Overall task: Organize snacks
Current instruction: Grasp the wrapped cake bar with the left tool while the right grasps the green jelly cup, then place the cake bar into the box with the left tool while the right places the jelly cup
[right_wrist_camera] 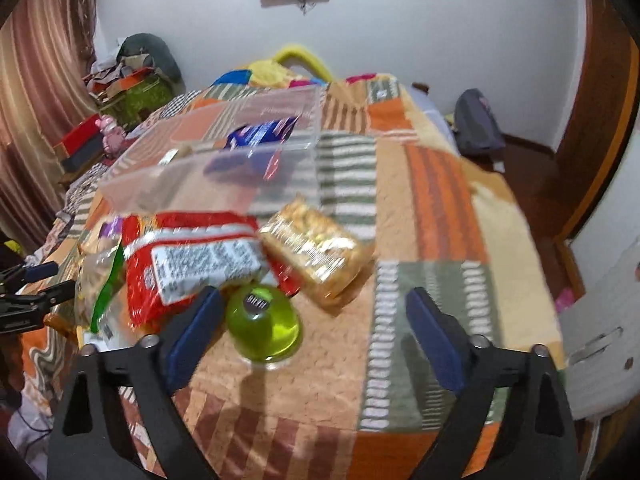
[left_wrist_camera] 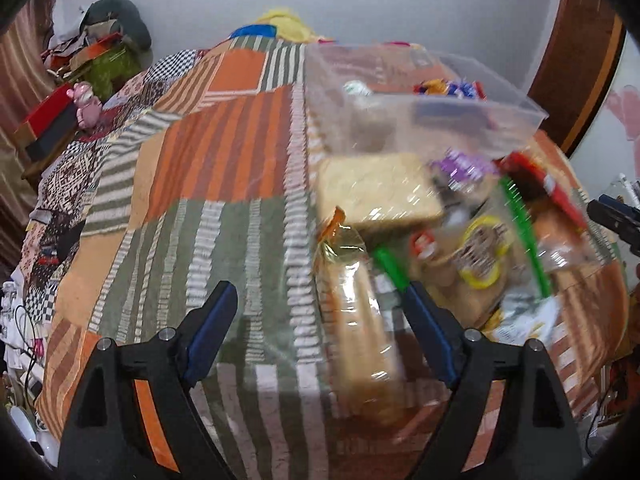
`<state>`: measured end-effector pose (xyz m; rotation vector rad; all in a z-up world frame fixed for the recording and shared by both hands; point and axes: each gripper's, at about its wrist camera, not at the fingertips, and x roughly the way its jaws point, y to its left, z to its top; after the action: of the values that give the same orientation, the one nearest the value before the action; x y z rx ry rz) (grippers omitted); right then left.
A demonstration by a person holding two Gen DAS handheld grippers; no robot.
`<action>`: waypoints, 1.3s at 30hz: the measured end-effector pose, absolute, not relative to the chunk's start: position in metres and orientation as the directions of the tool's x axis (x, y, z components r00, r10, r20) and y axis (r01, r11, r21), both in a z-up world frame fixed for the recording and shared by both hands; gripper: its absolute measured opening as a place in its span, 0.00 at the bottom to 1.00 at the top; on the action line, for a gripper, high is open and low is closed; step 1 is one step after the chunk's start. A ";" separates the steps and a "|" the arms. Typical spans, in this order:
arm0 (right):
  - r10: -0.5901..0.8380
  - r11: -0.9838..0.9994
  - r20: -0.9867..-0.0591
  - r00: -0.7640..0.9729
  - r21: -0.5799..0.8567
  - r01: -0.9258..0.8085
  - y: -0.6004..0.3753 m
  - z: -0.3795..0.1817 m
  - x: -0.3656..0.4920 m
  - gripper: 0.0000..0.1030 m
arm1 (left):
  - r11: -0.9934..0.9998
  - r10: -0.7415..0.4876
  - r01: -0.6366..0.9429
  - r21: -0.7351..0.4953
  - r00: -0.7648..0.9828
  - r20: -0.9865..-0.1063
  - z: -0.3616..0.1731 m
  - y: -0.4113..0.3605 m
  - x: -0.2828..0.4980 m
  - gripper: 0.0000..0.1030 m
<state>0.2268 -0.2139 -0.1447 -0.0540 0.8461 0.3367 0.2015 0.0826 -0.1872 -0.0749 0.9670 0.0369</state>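
Both grippers are hanging with fingers apart and empty: the left gripper (left_wrist_camera: 320,312) over a bread pack (left_wrist_camera: 360,344), the right gripper (right_wrist_camera: 316,316) beside a green cup (right_wrist_camera: 264,326). Snacks are lying heaped on the quilt (left_wrist_camera: 192,168) just before the clear bin (left_wrist_camera: 420,112). Each should be straddling one item squarely, clear of neighbouring wrappers, before closing.

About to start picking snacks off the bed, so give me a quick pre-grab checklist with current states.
1. Left gripper open, nothing between its pads: ok.
2. Right gripper open, empty: ok.
3. Clear plastic bin open on top: ok.
4. Green cup lies between the right fingers, unobstructed: ok.
5. Bread bag lined up between the left fingers: not ok, it sits toward the right finger.
6. Pictures sharp enough for fine aiming: not ok, blurred.
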 end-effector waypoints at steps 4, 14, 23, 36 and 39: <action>0.286 0.935 -0.750 0.596 0.084 -0.343 -0.204 -0.154 0.223 0.71 | 0.996 0.003 -0.078 -0.046 0.536 -0.844 -0.205 0.092 0.201 0.77; 0.333 0.927 -0.769 0.546 0.161 -0.338 -0.198 -0.175 0.234 0.53 | 0.992 0.030 -0.120 -0.044 0.553 -0.832 -0.217 0.117 0.193 0.53; 0.330 0.927 -0.763 0.555 0.153 -0.342 -0.197 -0.172 0.228 0.45 | 0.992 0.018 -0.111 -0.054 0.568 -0.823 -0.205 0.113 0.194 0.35; 0.309 0.937 -0.687 0.658 0.101 -0.334 -0.209 -0.123 0.219 0.45 | 0.995 -0.032 -0.044 -0.088 0.699 -0.714 -0.130 0.096 0.209 0.35; 0.320 0.936 -0.651 0.688 0.104 -0.336 -0.208 -0.107 0.220 0.45 | 0.996 -0.044 -0.021 -0.087 0.731 -0.680 -0.112 0.087 0.215 0.35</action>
<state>0.2203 -0.2081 -0.1068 -0.0243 0.7242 0.3672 0.2150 0.0865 -0.1124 -0.0912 0.7506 -0.0130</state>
